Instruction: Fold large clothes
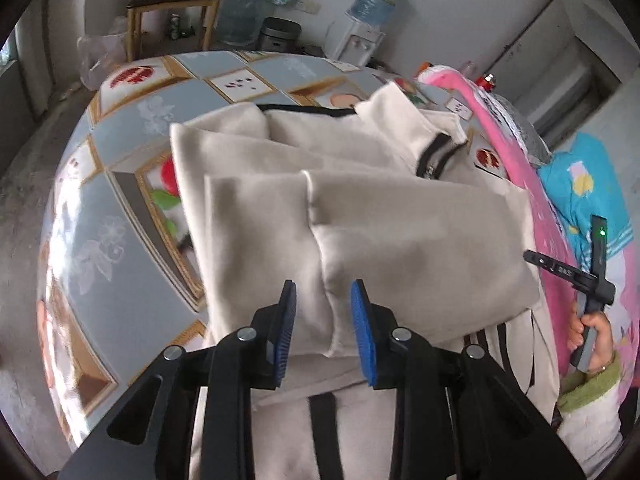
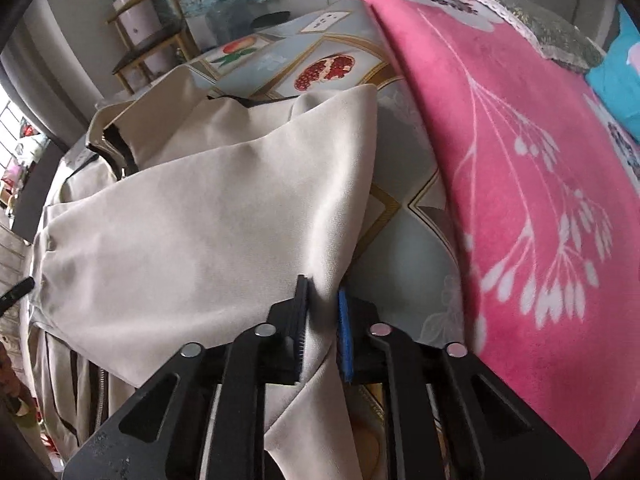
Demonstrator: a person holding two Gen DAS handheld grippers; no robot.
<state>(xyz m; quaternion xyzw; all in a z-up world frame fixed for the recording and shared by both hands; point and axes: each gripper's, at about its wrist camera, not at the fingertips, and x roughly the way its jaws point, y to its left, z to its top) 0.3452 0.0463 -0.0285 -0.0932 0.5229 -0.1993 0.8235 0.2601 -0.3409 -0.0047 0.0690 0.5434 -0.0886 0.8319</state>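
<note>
Garment: large cream jacket [image 1: 360, 216] w/ black trim and zipper, lying on the tabletop [image 1: 120, 240]; sleeves folded across the body, collar at the far end.
Sleeve cuff: a cream cuff w/ a seam runs down the middle of the left wrist view, ending between the left gripper's pads.
Left gripper [image 1: 324, 332]: black frame, blue ribbed pads, pointing steeply down over the near part of the jacket. Jaws stand narrow but apart; cloth sits in the gap, pads don't visibly press it.
Right gripper [image 2: 323, 332]: same build, also pointing down. Jaws narrow and pinching a fold of cream fabric at the jacket's right edge; cloth bunches up between the pads and hangs below them.
Right hand [image 1: 592, 332]: seen in the left wrist view at the far right, wrapped round a grey handle, green cuff and pale sleeve below it.
Tabletop cover: glossy grey-blue cloth w/ gold-framed fruit pics, e.g. a cut pomegranate [image 2: 326, 70] just beyond the jacket.
Pink blanket [image 2: 520, 200]: bright pink w/ white branch print, draped beside the jacket on the right, close to the right gripper; not touching the jacket as far as visible.
Blue fabric [image 1: 580, 184]: turquoise cartoon print, beyond the pink blanket.
Background: wooden chair [image 1: 176, 12] w/ dark seat, water dispenser [image 1: 368, 20] w/ blue bottle, dark rice cooker [image 1: 280, 34], grey walls and floor.
</note>
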